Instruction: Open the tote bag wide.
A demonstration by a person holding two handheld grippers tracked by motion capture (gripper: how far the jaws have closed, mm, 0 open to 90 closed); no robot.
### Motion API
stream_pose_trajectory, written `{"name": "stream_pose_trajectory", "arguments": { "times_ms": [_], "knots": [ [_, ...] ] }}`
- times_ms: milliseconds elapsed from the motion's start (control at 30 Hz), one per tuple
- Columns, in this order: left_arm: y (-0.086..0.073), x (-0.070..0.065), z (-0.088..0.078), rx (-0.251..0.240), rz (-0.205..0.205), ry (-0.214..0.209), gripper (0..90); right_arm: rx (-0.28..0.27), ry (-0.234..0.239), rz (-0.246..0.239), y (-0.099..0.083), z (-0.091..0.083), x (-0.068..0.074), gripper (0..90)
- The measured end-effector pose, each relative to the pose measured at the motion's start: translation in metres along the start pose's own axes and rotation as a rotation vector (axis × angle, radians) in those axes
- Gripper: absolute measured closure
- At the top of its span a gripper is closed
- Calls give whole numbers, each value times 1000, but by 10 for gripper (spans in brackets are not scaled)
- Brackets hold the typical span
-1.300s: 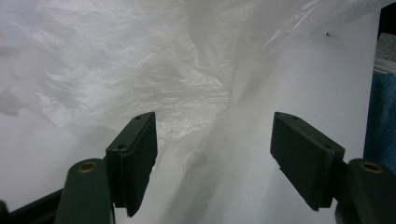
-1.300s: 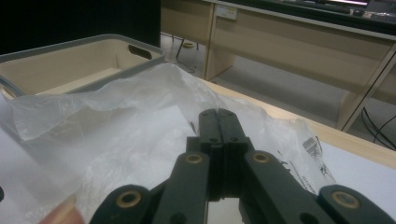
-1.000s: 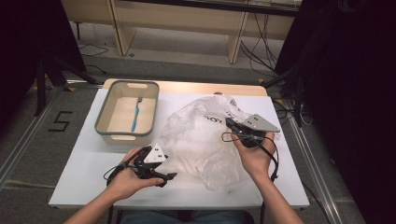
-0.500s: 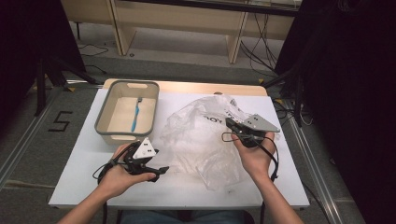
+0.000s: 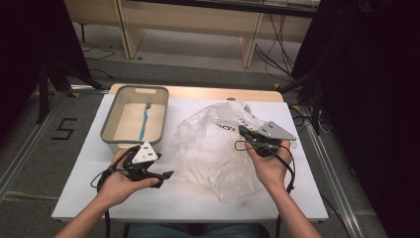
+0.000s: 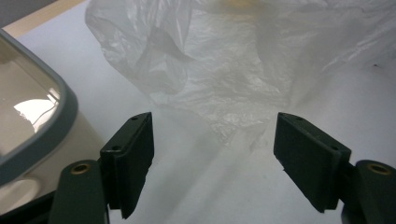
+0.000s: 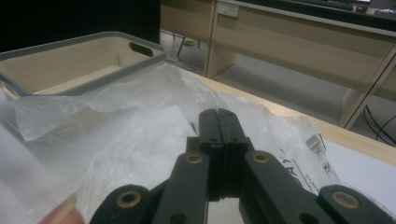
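Note:
A crumpled clear plastic bag with black print lies on the white table; it also spreads ahead in the left gripper view and the right gripper view. My right gripper rests on the bag's right side, its jaws pressed together with the film pinched between them. My left gripper hovers just off the bag's left edge, beside the tray. It stands open, with only bare table between its pads.
A beige tray with a grey rim stands at the back left, holding a blue toothbrush. Its corner is close to my left jaw, and its rim rises beyond the bag. Wooden furniture and cables lie behind the table.
My left gripper has drawn away from the bag's edge toward the left and risen a little, still open. The right gripper and the bag have stayed put.

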State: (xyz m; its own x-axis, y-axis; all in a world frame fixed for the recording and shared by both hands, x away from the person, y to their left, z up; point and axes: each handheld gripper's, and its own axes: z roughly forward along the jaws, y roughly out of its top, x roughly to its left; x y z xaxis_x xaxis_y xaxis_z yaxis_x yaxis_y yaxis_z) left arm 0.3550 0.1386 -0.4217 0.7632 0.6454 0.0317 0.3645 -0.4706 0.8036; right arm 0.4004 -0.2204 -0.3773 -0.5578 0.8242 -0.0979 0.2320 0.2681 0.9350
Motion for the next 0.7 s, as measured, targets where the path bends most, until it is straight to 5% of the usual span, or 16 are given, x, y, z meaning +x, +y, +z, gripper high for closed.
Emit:
{"name": "stream_pose_trajectory", "arguments": {
  "times_ms": [700],
  "knots": [
    [2,23,-14,-51,-49,62,246,6,-6,4,-2,-2,-1,900]
  ]
}}
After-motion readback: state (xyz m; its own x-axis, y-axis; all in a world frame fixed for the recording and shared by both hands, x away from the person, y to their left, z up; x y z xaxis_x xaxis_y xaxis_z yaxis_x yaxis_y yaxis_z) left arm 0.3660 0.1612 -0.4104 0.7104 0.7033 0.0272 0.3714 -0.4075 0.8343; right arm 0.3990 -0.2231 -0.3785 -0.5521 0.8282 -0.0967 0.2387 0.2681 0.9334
